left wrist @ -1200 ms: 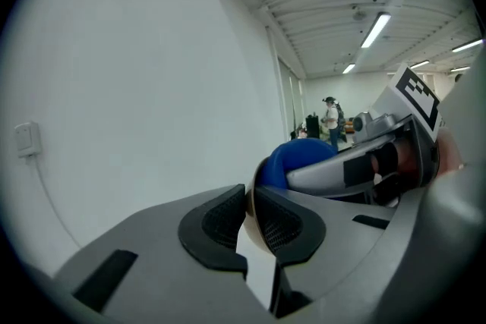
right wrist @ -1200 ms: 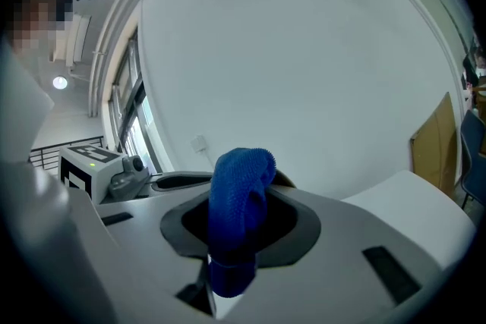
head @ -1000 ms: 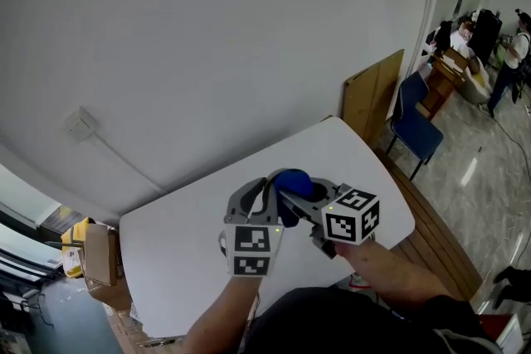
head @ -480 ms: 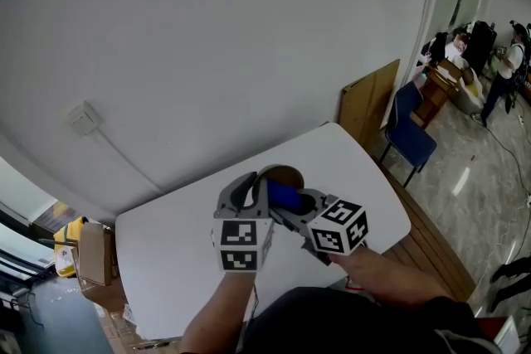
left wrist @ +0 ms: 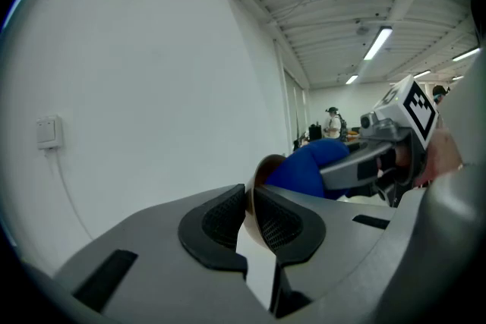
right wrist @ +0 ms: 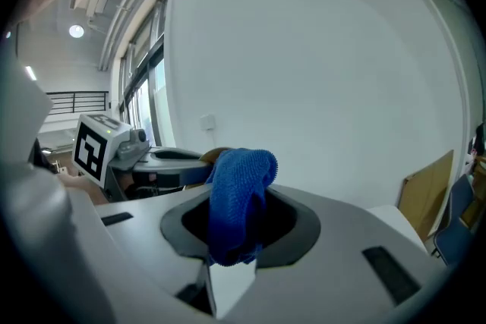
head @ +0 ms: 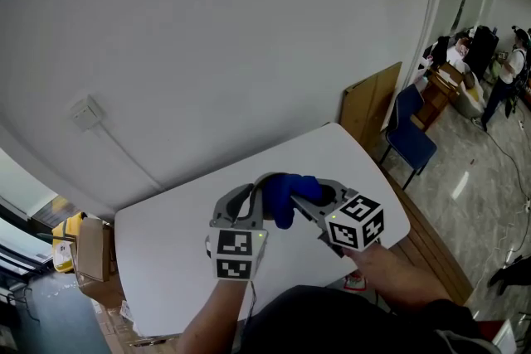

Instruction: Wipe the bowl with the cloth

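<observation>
Above the white table [head: 166, 244] my left gripper [head: 249, 201] is shut on the rim of a small brown bowl [left wrist: 266, 165]; the rim sits between its two pads [left wrist: 282, 222]. My right gripper [head: 314, 201] is shut on a blue cloth [head: 290, 191], which is pressed into the bowl's mouth and hides most of the bowl in the head view. In the right gripper view the cloth [right wrist: 239, 193] bulges up out of the jaws, and a sliver of the bowl [right wrist: 216, 155] shows behind it, beside the left gripper [right wrist: 171, 163].
A plain white wall with a socket [head: 85, 112] stands behind the table. A wooden board [head: 369, 104] and a blue chair [head: 411, 137] are at the right past the table's corner. Cardboard boxes [head: 79, 249] lie at the left. People [head: 498, 70] are far off at the right.
The cloth has slid up over the bowl's mouth, whose brown inside showed half a second ago. Both grippers have shifted a little while staying together above the table.
</observation>
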The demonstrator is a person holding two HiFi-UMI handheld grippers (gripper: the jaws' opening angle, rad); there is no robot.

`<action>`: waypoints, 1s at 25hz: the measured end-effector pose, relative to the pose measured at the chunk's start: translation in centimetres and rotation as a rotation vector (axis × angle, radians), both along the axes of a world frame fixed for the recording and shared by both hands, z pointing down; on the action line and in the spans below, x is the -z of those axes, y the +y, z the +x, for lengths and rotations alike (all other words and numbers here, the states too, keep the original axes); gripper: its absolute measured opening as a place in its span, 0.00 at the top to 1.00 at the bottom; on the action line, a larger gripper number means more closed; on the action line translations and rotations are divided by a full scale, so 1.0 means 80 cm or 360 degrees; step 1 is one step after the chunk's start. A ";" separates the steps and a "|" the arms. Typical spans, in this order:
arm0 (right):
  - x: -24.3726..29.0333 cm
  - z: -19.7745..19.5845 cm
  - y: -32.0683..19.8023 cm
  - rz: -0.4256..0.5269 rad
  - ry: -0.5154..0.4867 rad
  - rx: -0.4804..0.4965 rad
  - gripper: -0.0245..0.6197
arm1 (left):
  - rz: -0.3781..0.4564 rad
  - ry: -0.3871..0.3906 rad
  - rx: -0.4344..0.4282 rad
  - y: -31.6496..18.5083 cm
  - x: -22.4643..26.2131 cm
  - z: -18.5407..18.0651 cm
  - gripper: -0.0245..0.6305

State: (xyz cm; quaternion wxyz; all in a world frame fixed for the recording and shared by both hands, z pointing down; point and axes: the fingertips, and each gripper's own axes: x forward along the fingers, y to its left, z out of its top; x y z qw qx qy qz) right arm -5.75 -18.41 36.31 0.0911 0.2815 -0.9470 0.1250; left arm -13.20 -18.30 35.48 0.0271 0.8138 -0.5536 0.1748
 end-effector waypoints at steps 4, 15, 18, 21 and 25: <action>0.022 0.003 -0.002 0.0066 -0.0042 -0.0020 0.84 | -0.0005 -0.0013 -0.0024 0.010 -0.002 -0.003 0.90; 0.073 -0.013 0.014 0.0257 -0.0067 0.0003 0.84 | 0.0069 -0.0169 -0.0002 0.019 0.017 0.004 0.92; 0.080 -0.017 0.018 0.0258 -0.0097 0.0029 0.84 | 0.0069 -0.0239 0.0043 0.013 0.013 -0.004 0.93; 0.085 -0.015 0.023 0.0254 -0.0116 0.0042 0.84 | 0.0051 -0.0325 0.0066 0.011 0.008 -0.007 0.93; 0.078 -0.032 0.026 0.0215 -0.0107 0.0086 0.84 | 0.0041 -0.0351 0.0041 0.008 0.007 -0.004 0.93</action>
